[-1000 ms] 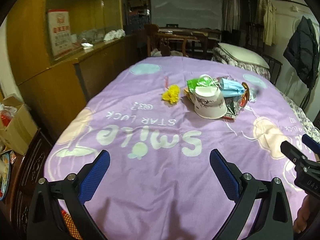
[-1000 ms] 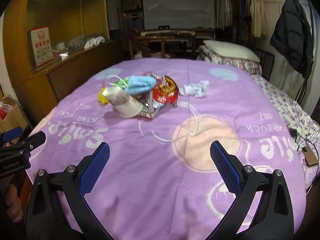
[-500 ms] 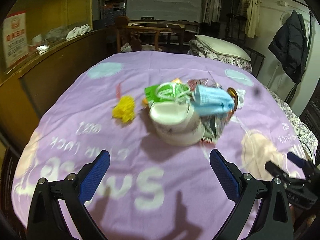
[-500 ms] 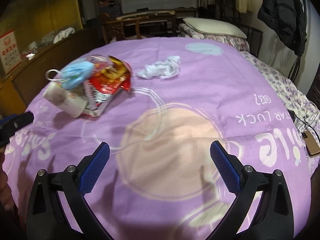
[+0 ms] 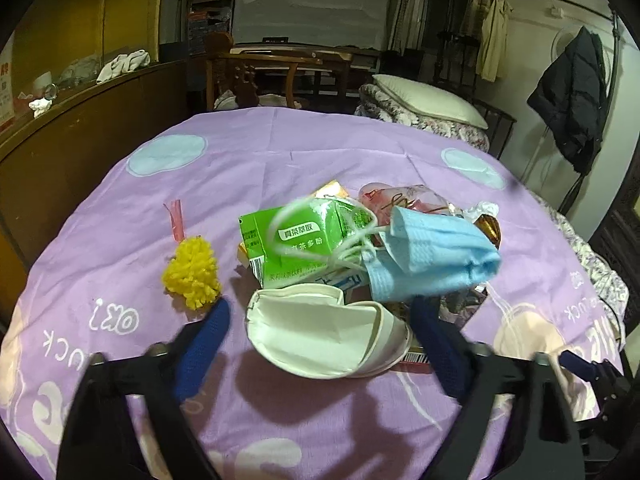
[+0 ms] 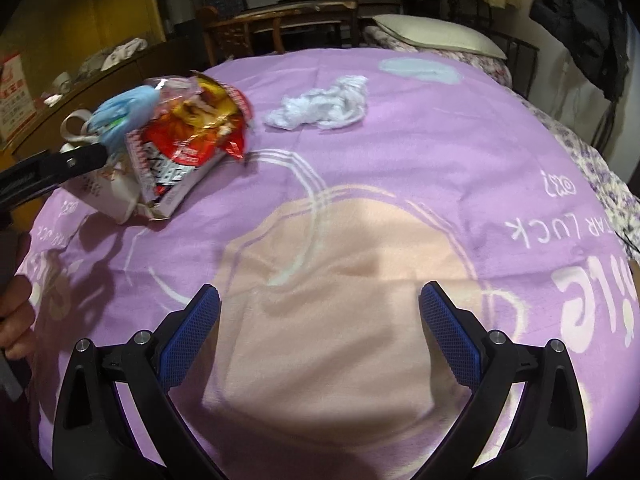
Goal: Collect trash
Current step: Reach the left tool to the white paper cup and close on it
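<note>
The right gripper (image 6: 319, 320) hangs open over the purple cloth (image 6: 400, 168). Far left lies a red wrapper (image 6: 188, 136) against a paper cup (image 6: 108, 192); a white tissue (image 6: 320, 104) sits farther right.

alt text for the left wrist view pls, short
The left hand-held gripper is closing around a crushed white paper cup on a purple bedspread. Behind the cup lie a green drink carton, a blue face mask and a yellow pom-pom.

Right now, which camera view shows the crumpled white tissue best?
The right wrist view: the crumpled white tissue lies whole and unblocked on the purple cloth, beside the red snack bag. The left wrist view shows only a small white scrap behind the blue face mask.
</note>
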Demonstrator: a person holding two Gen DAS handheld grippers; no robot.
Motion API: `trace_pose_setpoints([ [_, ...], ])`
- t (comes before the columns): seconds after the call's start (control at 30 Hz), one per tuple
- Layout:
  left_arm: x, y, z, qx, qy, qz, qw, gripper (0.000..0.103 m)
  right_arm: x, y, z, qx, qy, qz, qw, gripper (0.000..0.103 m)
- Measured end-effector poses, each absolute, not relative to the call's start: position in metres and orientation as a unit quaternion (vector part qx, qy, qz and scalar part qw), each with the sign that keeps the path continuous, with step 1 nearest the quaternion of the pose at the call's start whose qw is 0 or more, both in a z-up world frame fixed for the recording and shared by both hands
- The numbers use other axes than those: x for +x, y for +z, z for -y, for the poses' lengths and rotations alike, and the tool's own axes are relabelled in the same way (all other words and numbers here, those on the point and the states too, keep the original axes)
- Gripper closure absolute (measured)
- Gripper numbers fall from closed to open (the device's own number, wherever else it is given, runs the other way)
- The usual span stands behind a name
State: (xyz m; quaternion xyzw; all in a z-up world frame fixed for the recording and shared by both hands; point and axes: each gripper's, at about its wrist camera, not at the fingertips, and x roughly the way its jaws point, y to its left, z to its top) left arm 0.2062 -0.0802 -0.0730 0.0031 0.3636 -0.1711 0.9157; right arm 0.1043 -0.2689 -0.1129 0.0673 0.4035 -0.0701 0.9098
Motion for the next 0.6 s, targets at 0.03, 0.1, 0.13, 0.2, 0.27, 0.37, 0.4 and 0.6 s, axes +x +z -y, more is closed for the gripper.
trace_pose_setpoints([
  [0.03, 0.205, -0.072, 0.078, 0.0, -0.176, -0.364, 0.914, 0.029, 0.105, -0.113, 0.268, 0.066, -0.069, -0.404, 0.91, 0.007],
  [0.1, 0.199, -0.07, 0.073, -0.002, -0.174, -0.357, 0.918, 0.029, 0.106, -0.113, 0.268, 0.068, -0.068, -0.404, 0.91, 0.007],
  [0.13, 0.194, -0.069, 0.069, 0.001, -0.171, -0.353, 0.92, 0.029, 0.106, -0.113, 0.269, 0.072, -0.067, -0.402, 0.91, 0.007],
  [0.2, 0.181, -0.066, 0.06, 0.009, -0.164, -0.347, 0.923, 0.029, 0.104, -0.112, 0.271, 0.08, -0.066, -0.397, 0.912, 0.007],
  [0.27, 0.169, -0.065, 0.05, 0.014, -0.156, -0.346, 0.925, 0.029, 0.101, -0.112, 0.275, 0.088, -0.064, -0.394, 0.913, 0.007],
  [0.37, 0.154, -0.064, 0.031, 0.014, -0.142, -0.353, 0.925, 0.048, 0.102, -0.111, 0.275, 0.091, -0.064, -0.394, 0.912, 0.007],
  [0.4, 0.149, -0.066, 0.023, 0.013, -0.141, -0.364, 0.921, 0.049, 0.102, -0.111, 0.275, 0.09, -0.064, -0.394, 0.912, 0.007],
  [0.6, 0.13, -0.078, 0.002, 0.006, -0.136, -0.379, 0.915, 0.036, 0.114, -0.088, 0.253, 0.089, -0.015, -0.371, 0.924, 0.007],
])
